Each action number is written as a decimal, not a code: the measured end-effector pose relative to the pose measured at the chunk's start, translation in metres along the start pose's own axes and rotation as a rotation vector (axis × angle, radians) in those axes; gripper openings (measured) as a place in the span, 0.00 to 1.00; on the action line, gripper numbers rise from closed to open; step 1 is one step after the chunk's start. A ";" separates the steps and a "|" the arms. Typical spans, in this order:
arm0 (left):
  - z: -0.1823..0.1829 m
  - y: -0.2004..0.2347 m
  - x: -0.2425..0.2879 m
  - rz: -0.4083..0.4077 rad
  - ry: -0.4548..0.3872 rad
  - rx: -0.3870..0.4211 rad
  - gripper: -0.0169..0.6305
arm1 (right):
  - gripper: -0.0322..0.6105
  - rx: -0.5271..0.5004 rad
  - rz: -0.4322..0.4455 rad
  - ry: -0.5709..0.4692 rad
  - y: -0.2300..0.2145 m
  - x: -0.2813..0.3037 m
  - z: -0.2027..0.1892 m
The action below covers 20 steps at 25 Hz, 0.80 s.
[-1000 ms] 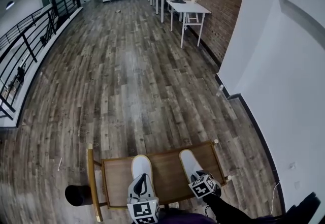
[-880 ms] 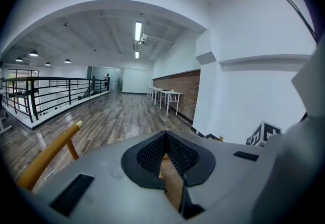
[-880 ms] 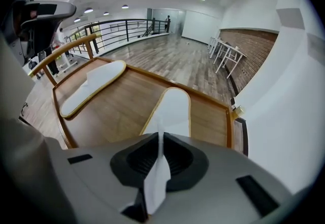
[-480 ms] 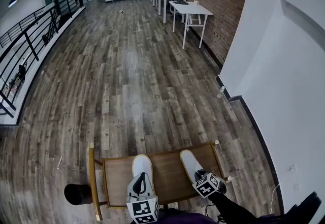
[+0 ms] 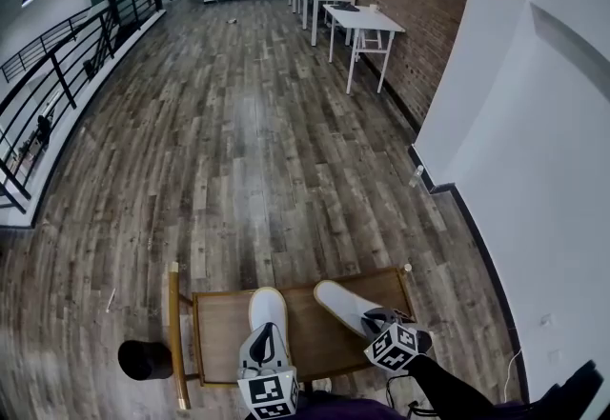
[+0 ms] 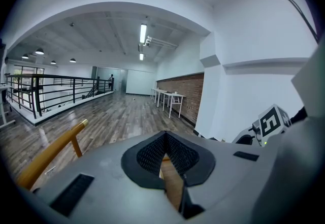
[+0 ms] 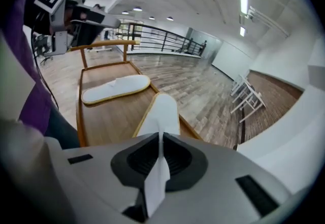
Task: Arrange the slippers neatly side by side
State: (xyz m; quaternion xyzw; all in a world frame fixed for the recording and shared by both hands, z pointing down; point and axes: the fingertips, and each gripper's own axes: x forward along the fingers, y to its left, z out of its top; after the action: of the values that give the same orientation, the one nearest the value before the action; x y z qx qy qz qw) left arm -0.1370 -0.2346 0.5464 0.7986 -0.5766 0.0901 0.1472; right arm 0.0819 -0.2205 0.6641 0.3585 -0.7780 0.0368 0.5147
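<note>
while right gripper (image 7: 160, 141) fingers (image 7: 177, 159) clamp the right slipper (image 5: 341, 304), its toe skews to 10 o'clock; left slipper (image 5: 268, 307) points 12, left gripper (image 6: 166, 141) clenched empty.

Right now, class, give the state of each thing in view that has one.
left slipper: flat on the wooden tray, pointing straight ahead
right slipper: skewed, toe angled toward the left slipper, heel pinched
left gripper: shut
right gripper: shut on the right slipper

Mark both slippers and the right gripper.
Left slipper (image 5: 268, 309): head view, toe end of sole.
Right slipper (image 5: 342, 305): head view, middle of sole.
Right gripper (image 7: 161, 139): right gripper view, between jaw tips shut on that slipper.
</note>
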 end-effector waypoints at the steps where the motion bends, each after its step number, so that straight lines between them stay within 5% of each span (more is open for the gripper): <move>1: 0.000 0.001 -0.001 0.003 -0.001 -0.001 0.03 | 0.08 -0.054 0.014 -0.017 0.002 -0.001 0.007; 12: -0.001 0.016 -0.013 0.049 -0.002 -0.012 0.03 | 0.08 -0.422 0.191 -0.016 0.050 0.019 0.012; 20: -0.007 0.024 -0.016 0.062 0.015 -0.018 0.03 | 0.08 -0.405 0.241 0.019 0.061 0.036 0.004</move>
State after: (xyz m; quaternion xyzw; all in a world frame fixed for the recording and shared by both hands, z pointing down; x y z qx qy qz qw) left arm -0.1645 -0.2246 0.5513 0.7784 -0.6006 0.0955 0.1560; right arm 0.0346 -0.1956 0.7108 0.1522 -0.8018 -0.0557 0.5752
